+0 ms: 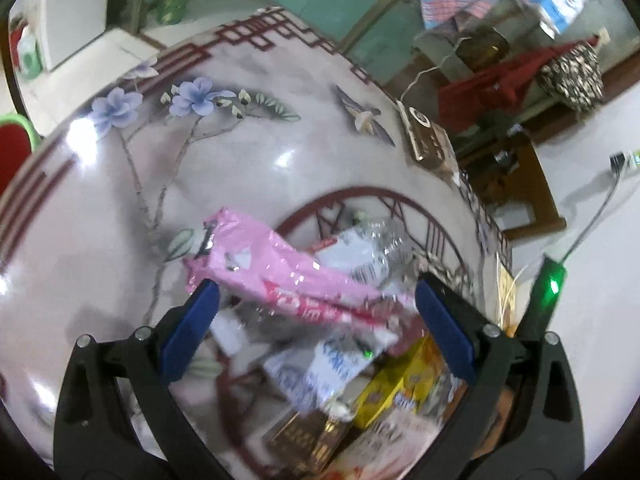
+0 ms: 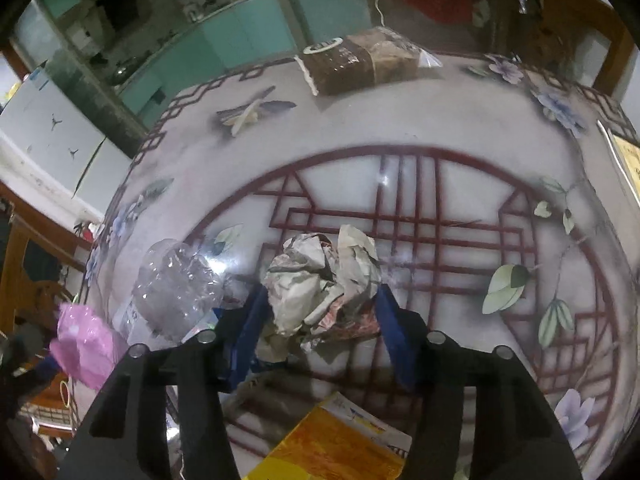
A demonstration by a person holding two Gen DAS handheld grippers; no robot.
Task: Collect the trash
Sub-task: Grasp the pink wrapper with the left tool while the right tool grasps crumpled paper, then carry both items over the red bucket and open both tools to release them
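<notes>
Table [image 2: 460, 128]: paper wad [image 2: 320, 276] btwn right tool [image 2: 320, 312] pads.

Both wrist views look steeply down, close over the table [image 1: 280, 160].

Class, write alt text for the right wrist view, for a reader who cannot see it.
The right tool straddles a crumpled paper ball on a glossy floral table, its blue fingers right against the ball's sides. A crushed clear bottle and pink wrapper lie left, a yellow packet below.
</notes>
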